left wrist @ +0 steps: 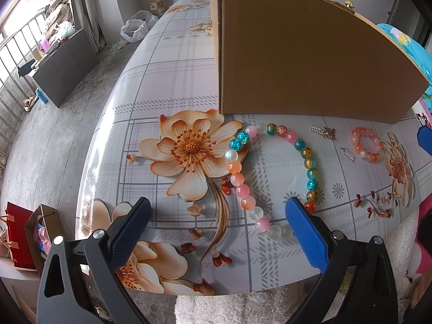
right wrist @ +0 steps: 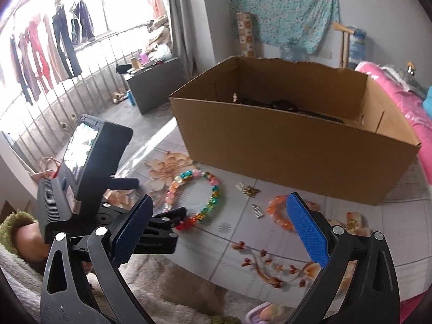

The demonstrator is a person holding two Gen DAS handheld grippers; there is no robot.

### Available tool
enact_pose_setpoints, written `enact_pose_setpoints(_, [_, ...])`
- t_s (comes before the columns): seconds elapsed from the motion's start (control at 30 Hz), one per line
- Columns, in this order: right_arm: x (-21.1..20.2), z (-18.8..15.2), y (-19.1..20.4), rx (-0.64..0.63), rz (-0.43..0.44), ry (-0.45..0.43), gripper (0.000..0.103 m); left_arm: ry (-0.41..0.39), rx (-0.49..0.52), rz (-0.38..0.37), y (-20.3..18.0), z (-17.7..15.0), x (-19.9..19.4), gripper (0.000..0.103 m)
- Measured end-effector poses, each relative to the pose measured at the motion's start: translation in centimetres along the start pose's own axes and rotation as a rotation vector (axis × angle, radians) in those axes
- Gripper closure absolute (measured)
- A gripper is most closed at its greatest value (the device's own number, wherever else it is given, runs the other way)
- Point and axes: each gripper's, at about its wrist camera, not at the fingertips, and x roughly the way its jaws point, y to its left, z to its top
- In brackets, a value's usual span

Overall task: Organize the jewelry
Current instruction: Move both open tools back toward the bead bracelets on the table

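Jaws wide; two bracelets (left wrist: 272,178), two clips (left wrist: 324,132).

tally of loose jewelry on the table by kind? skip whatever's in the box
Beaded loops: 2, large multicolour bead necklace and small orange-pink bead bracelet
Small metal hair combs: 2, gold one with ornament, plain silver one
Small gold trinket near the right edge: 1
Total: 5

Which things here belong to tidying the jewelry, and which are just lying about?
Belong to the job:
large bead necklace
small pink bracelet
gold butterfly clip
small silver clip
cardboard box
left hand-held gripper, open
right hand-held gripper, open

Just lying about:
plastic bag
red gift bag
hanging clothes
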Motion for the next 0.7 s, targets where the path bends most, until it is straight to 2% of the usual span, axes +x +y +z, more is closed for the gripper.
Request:
enact_pose_setpoints(0.4, [0.13,-0.33,-0.58,0.043,0.080,0.017,0.014,-0.005,0.003,0.000,0.07,0.24,0.12,0.004])
enact_pose_setpoints(0.7, [0.08,-0.48,-0.80,0.053,0.091,0.023,0.016,-0.007,0.003,0.000,0.01,0.04,0.03,0.004])
